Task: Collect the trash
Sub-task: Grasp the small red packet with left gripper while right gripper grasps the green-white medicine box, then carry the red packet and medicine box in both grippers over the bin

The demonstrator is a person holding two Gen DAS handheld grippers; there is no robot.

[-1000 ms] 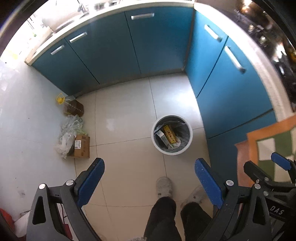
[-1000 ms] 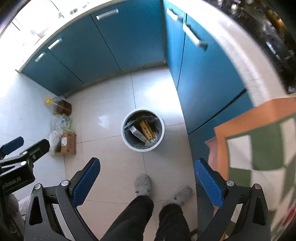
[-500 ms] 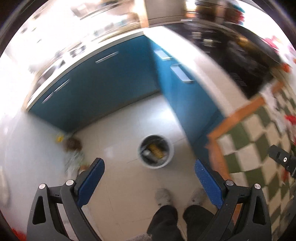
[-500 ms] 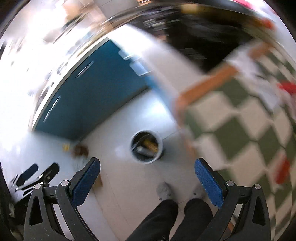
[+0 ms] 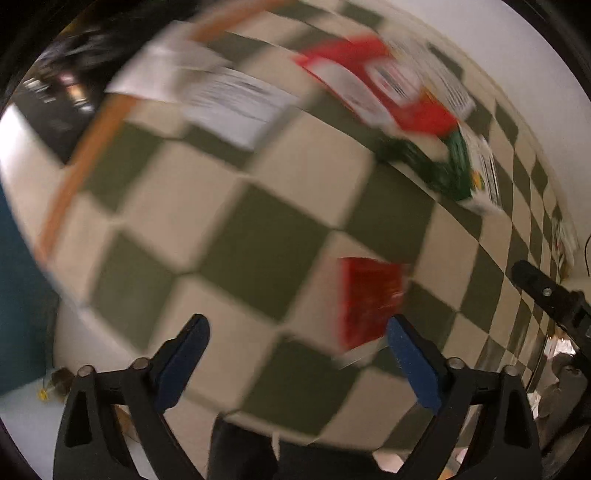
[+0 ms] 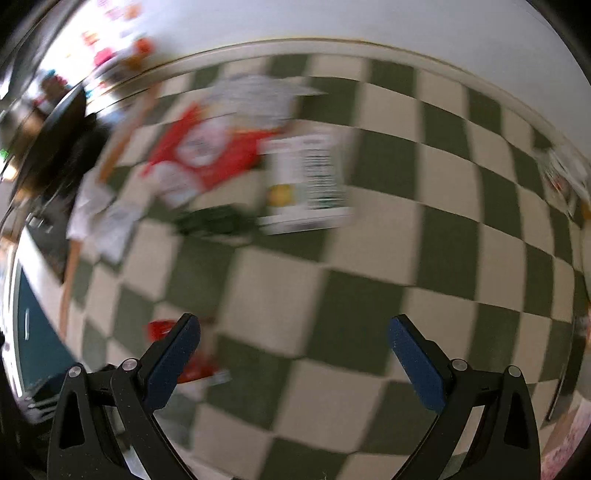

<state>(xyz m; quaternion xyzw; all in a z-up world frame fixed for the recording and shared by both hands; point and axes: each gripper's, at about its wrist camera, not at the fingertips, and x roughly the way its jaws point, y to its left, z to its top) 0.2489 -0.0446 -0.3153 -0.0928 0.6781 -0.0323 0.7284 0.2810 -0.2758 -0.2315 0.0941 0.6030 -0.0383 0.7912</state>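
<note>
Both views are blurred by motion and look down on a table with a green and cream checked cloth (image 5: 258,251). Trash lies on it: a small red packet (image 5: 369,299), also in the right wrist view (image 6: 162,330); a large red and white wrapper (image 5: 384,88) (image 6: 207,155); a green and white carton (image 5: 458,173) (image 6: 310,184); white papers (image 5: 221,92) (image 6: 107,218). My left gripper (image 5: 297,354) is open and empty, with the red packet just inside its right finger. My right gripper (image 6: 295,354) is open and empty above bare cloth.
The table's orange edge (image 5: 77,166) runs along the left, with the blue cabinet (image 5: 14,295) and floor below it. A white wall (image 6: 369,22) lies behind the table. The right gripper's body (image 5: 554,299) shows at the left wrist view's right edge.
Both grippers have swung up and right, from above the floor and the trash bin to above the checked table. The bin has left both views. Both stay open.
</note>
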